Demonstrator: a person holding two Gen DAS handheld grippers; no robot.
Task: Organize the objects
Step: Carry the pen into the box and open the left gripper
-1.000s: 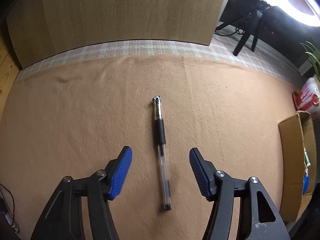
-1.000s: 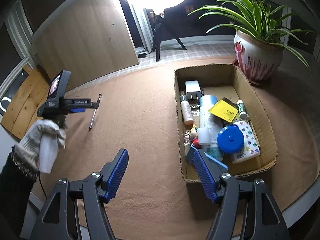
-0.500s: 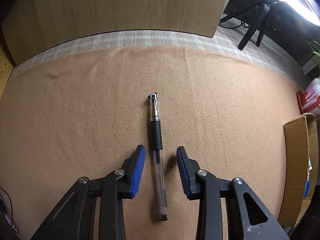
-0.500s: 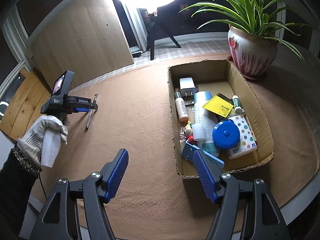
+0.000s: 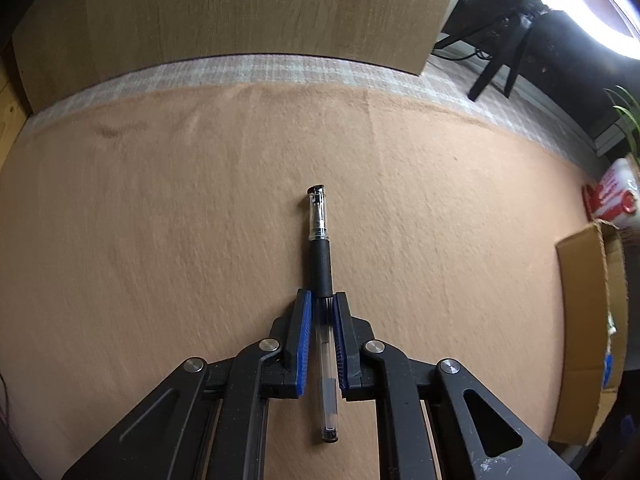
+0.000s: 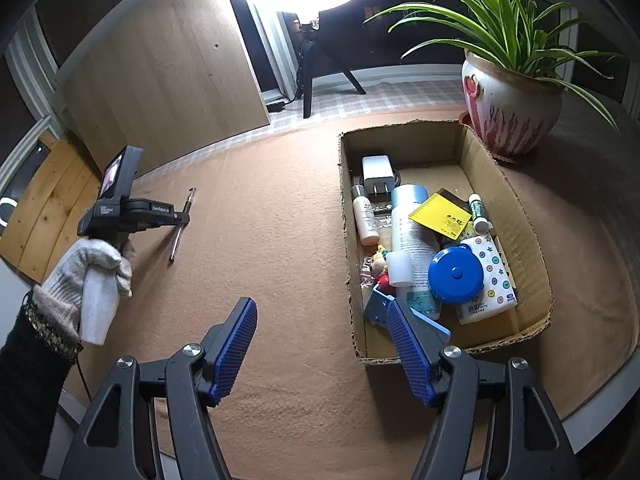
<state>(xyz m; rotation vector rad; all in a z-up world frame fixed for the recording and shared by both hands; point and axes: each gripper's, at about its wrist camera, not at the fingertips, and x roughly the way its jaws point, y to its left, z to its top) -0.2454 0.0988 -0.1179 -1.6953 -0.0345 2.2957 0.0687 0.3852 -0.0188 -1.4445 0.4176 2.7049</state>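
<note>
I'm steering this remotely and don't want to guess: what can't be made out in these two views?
- Left wrist: the open cardboard box shows only an outer wall; its contents are cut off by the right edge.
- Right wrist: the blue flat item in the box is half hidden behind the right gripper.
- Right wrist: the clear black-grip pen is too small to show how the left gripper holds it.

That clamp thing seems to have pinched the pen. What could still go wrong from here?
The left hand-held gripper is shut on the pen along its slick clear barrel, just behind the black grip, so it might slip or swing on lifting. The cardboard box is already crowded, so a long pen may end up propped on the bottles rather than lying flat.
</note>
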